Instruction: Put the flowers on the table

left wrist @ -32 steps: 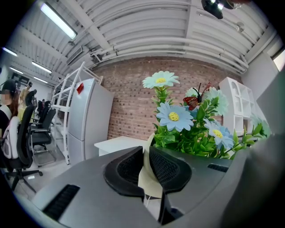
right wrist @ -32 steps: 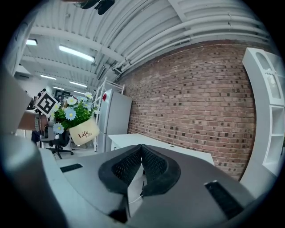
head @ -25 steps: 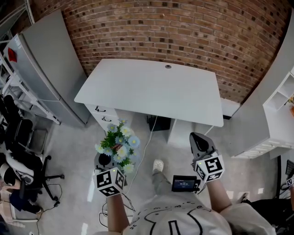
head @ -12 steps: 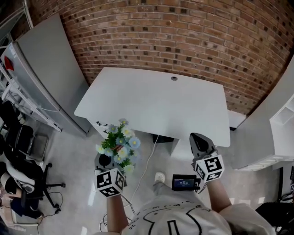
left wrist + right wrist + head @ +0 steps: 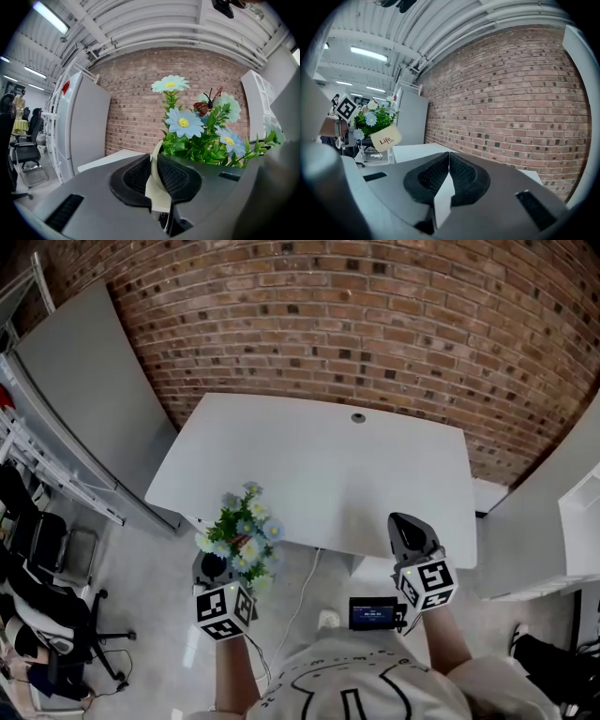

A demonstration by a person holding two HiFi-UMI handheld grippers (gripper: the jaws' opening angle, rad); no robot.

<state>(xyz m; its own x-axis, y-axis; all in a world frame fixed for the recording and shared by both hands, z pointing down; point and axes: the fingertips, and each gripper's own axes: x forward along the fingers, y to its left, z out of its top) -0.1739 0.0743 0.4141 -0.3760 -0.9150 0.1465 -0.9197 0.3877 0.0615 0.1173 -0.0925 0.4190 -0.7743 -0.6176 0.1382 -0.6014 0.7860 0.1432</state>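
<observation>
White tabletop (image 5: pixel 319 465) stood against the brick wall (image 5: pixel 328 324). We held the potted flowers (image 5: pixel 242 531) in the left gripper (image 5: pixel 216 568), off the tabletop and, in the head view, over its near left edge. In the left gripper view, the jaws were clamped on the rim of the cream pot (image 5: pixel 157 185), with blue and white blooms and a red butterfly ornament (image 5: pixel 207 104) rising above it. We held the right gripper (image 5: pixel 405 524) by the near right edge of the tabletop; its jaws were pressed together with nothing between them. In the right gripper view, the pot carried a label reading "Life".
</observation>
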